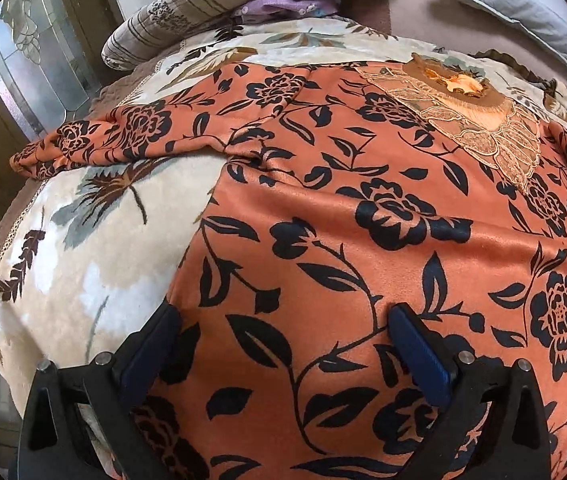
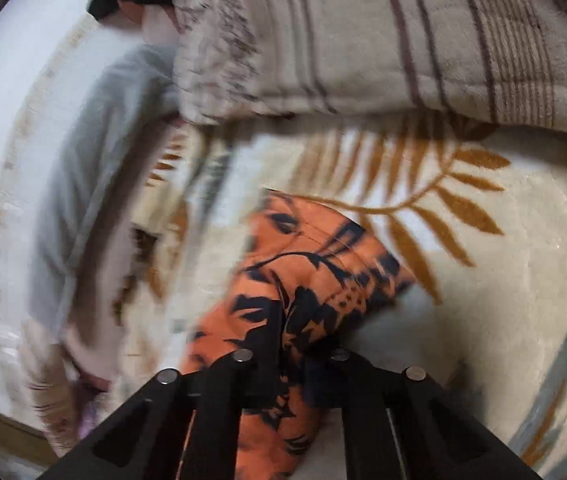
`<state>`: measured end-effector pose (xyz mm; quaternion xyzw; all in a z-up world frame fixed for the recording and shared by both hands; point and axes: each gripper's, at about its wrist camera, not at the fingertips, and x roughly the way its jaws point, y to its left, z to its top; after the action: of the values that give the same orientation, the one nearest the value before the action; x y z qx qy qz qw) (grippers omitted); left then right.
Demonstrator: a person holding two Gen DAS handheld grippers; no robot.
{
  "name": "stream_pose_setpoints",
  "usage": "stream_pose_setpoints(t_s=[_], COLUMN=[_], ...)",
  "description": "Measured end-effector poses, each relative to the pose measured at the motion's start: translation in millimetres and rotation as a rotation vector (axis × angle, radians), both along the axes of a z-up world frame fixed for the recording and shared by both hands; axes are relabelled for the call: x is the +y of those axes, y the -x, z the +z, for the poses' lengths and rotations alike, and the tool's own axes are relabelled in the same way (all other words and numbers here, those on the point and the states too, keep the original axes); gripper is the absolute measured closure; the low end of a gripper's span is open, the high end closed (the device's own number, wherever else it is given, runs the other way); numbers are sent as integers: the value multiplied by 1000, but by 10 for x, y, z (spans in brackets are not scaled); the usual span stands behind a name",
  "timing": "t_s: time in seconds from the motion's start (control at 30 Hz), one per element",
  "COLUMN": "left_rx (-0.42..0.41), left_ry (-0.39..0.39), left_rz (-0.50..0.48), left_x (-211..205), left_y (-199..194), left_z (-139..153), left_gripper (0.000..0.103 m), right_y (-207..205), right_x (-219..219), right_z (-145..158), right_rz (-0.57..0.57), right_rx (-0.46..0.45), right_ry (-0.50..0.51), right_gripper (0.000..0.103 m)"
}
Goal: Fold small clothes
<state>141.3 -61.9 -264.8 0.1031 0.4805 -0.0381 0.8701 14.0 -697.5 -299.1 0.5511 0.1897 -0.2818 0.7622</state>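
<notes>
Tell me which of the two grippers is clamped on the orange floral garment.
The right gripper, shut on a bunched part of the orange floral garment. The left gripper is open over flat fabric.

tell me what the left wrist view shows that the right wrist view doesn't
Only the left wrist view shows the left gripper open over the spread garment, its lace embroidered neckline and a leaded glass window. Only the right wrist view shows the right gripper shut on a bunched piece of that fabric. Both show the orange black-flowered garment on the cream leaf-print blanket.
</notes>
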Motion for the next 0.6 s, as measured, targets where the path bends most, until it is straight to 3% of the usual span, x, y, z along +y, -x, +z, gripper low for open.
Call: stream_pose_setpoints(t_s=[0.17, 0.3, 0.43, 0.53, 0.6], left_rx=[-17, -99, -147, -169, -180], left_ry=[-19, 20, 49, 61, 68], left_rz=[-23, -18, -4, 3, 10], left_x=[26, 193, 385, 505, 560], left_y=[75, 165, 202, 208, 220], left_z=[115, 365, 553, 650, 692], left_gripper=[0, 0, 0, 0, 0], right_y=[-137, -508, -1005, -1389, -1601], right_x=[587, 1417, 2333, 3087, 3525], right_z=[761, 1274, 1404, 1299, 1145], right_rz=[171, 369, 571, 725, 804], right_rx=[-186, -280, -315, -296, -292], right_ry=[97, 155, 150, 130, 58], right_gripper=[95, 95, 95, 95, 91])
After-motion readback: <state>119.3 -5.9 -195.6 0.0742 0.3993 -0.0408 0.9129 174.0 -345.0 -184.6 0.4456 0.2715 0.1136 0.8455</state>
